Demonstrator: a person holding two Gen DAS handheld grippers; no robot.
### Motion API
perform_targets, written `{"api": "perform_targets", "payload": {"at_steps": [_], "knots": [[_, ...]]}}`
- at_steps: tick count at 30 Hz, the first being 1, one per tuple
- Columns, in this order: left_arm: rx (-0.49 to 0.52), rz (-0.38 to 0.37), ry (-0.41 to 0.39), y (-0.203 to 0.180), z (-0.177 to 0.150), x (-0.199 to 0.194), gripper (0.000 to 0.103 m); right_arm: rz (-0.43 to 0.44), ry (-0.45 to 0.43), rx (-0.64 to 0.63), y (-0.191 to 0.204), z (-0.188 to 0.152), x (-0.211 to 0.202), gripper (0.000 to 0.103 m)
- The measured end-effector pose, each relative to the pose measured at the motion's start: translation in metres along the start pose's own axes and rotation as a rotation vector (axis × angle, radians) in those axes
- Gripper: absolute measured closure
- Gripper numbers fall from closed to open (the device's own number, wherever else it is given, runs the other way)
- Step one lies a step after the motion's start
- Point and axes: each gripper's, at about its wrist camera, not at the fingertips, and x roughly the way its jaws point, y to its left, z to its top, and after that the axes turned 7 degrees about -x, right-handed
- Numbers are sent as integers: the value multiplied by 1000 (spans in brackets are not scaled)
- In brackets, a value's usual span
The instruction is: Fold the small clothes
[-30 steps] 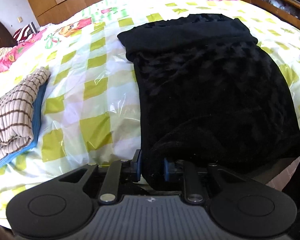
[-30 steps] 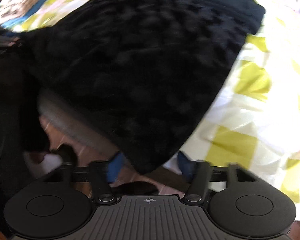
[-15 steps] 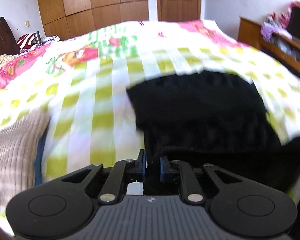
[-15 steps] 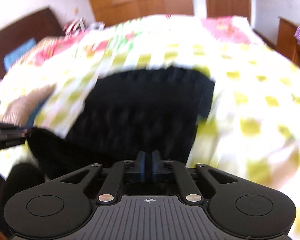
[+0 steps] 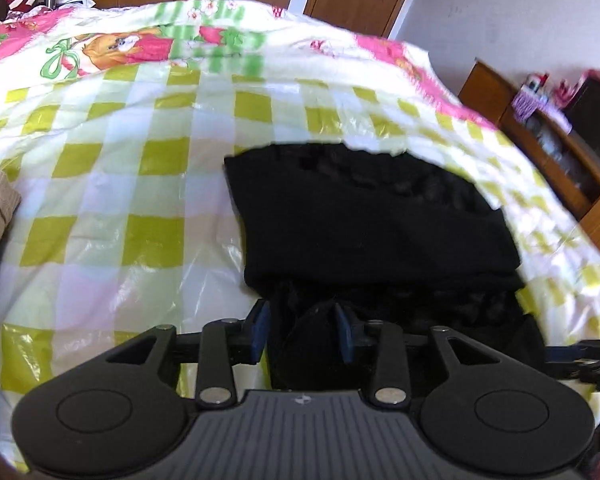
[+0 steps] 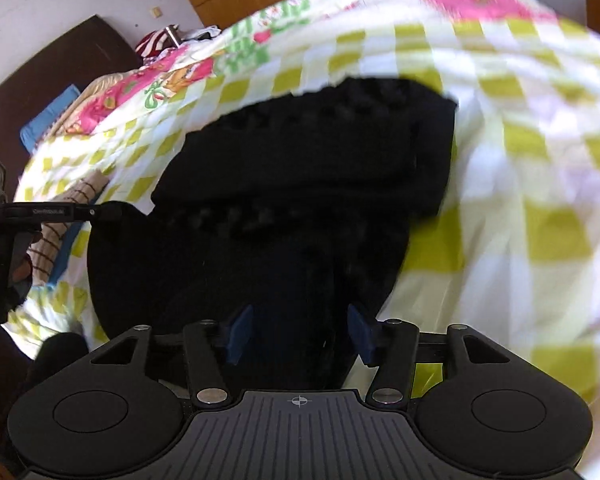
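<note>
Gaping at bottom centre, the left gripper (image 5: 300, 330) and right gripper (image 6: 298, 336) have just been opening, black cloth (image 5: 364, 216) loose between the pads; beyond, it lies folded mid-frame on the checked bedspread (image 5: 148, 184).

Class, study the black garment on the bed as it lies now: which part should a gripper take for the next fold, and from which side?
Take the black garment at its near doubled edge, one corner per gripper, coming from the bed's near side. That edge lies closest, thick and raised off the checked cover, so fingers could probably slide under it.
</note>
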Motion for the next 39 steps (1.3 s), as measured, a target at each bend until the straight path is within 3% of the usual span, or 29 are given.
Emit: {"api": "perform_targets", "payload": {"at_steps": [2,5,10,12,16,18,20,22,25,28,33,35,39], "knots": [[30,12,-24,-1,1,-14,48,7,-9,-31,-4,4,8,42],[57,64,-37,2,-7,-27,32,27,-2,-48,-5,13,20,41],[-13,106,30,28,-34,-22,31,29,0,-98,5,23,18,41],[-52,78,49,37,-42,-17,31,15,-9,-120,8,24,20,40],[11,51,85,32,-51,-6,31,-3,47,-133,14,30,43,38],[27,25,93,28,-52,-2,31,-27,47,-138,18,32,45,44],[44,-8,96,23,-50,4,31,-51,42,-116,19,35,43,75],[80,-47,83,15,-47,11,31,-52,24,-55,12,38,35,88],[136,-44,101,7,-40,33,35,-59,-43,39,0,40,16,91],[112,-38,150,11,-31,55,46,-72,-57,65,-7,41,14,91],[27,-91,151,21,-25,54,49,4,-34,102,-19,31,22,73],[8,-97,142,22,-28,50,49,25,-36,113,-24,28,24,48],[-12,-102,134,22,-30,51,44,36,-19,72,-20,26,34,42]]}}
